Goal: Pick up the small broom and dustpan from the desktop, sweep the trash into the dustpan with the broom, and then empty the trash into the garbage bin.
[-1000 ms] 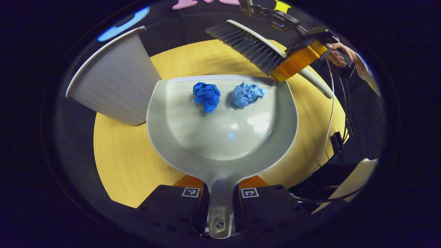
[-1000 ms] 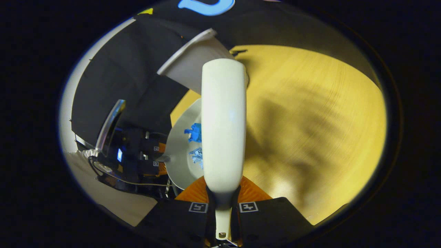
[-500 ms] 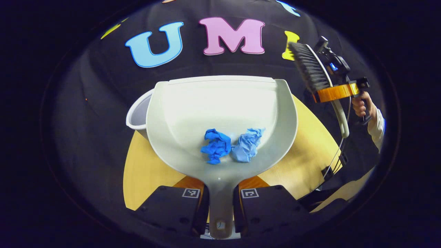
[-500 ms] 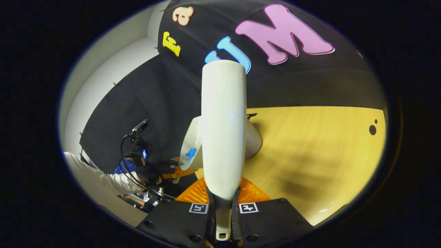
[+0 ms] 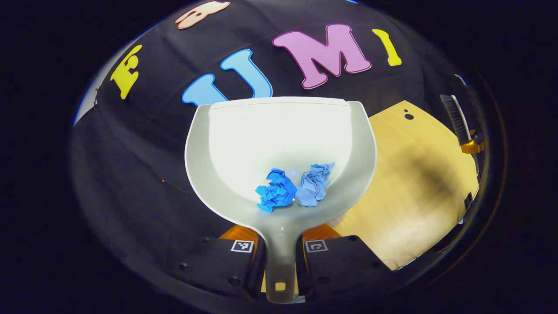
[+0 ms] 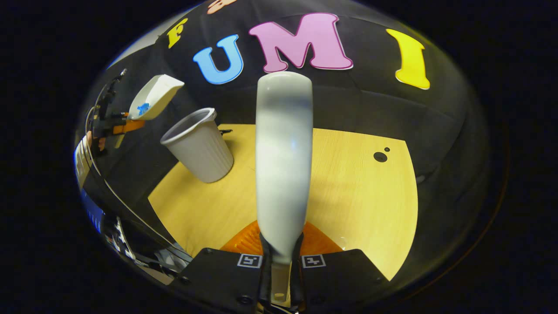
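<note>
Left gripper (image 5: pixel 279 250) clamped tight on the dustpan (image 5: pixel 279 131) handle, both fingers squeezing it from either side. Dustpan held up in the air, tipped back so the open lip points up toward the booth wall. Two crumpled paper balls sitting low in the pan near the handle end: the dark blue wad (image 5: pixel 276 196) and the pale blue wad (image 5: pixel 314 189), touching each other. Wooden desktop (image 5: pixel 418 183) down below and off to the pan's right side.

From the right gripper view, same dustpan (image 6: pixel 152 98) up high, above and a bit left of the garbage bin (image 6: pixel 198 146), not over its mouth as far as can be told. Bit of blue visible inside the pan. Bin standing on the desktop (image 6: pixel 348 183) near its far left corner, leaning in the fisheye, mouth open.

Right gripper (image 6: pixel 281 261) locked on the small broom (image 6: pixel 283 161) handle, fingers pressing both sides. Broom back facing the camera, sticking straight out over the desktop, well right of the bin. Bristles (image 5: pixel 453 117) just visible at the far right edge of the left gripper view, well away from the pan.
</note>
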